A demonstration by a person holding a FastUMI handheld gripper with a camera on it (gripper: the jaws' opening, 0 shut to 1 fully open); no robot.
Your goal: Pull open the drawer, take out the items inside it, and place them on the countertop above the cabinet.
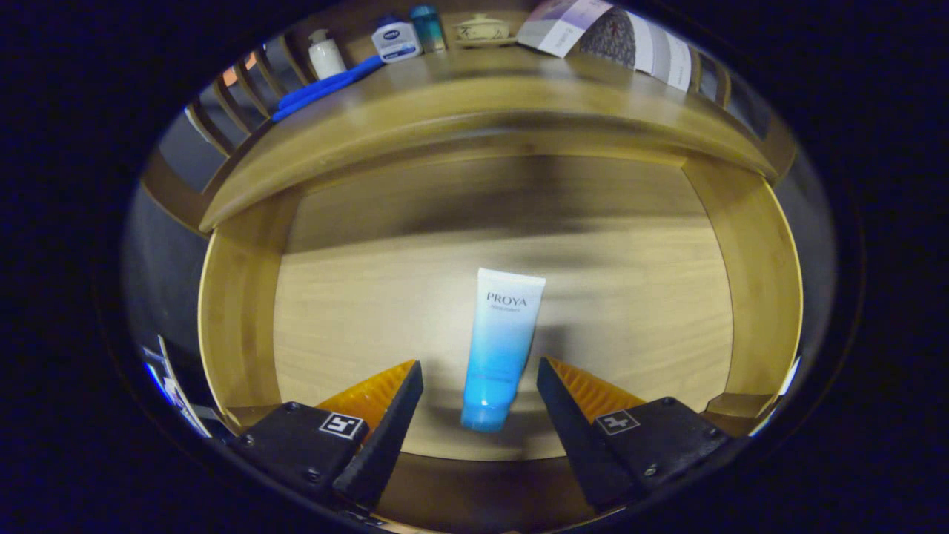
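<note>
The wooden drawer (237,297) is pulled out and I look down into it. A white-to-blue tube (498,348) lies flat on the drawer's floor, cap end toward me, white crimped end pointing to the cabinet. My gripper (480,371) hovers above it, open, one finger on each side of the tube's cap half, neither touching it. Beyond the drawer, the countertop (474,96) holds a white bottle (325,53), a blue-and-white jar (396,40), a teal bottle (428,27) and a long blue item (326,86).
A small ceramic lidded pot (482,30) and a leaning booklet (615,37) stand at the back of the countertop. Slatted wooden rails (237,96) run along the countertop's left side. The drawer's side walls (764,282) rise on both sides of the tube.
</note>
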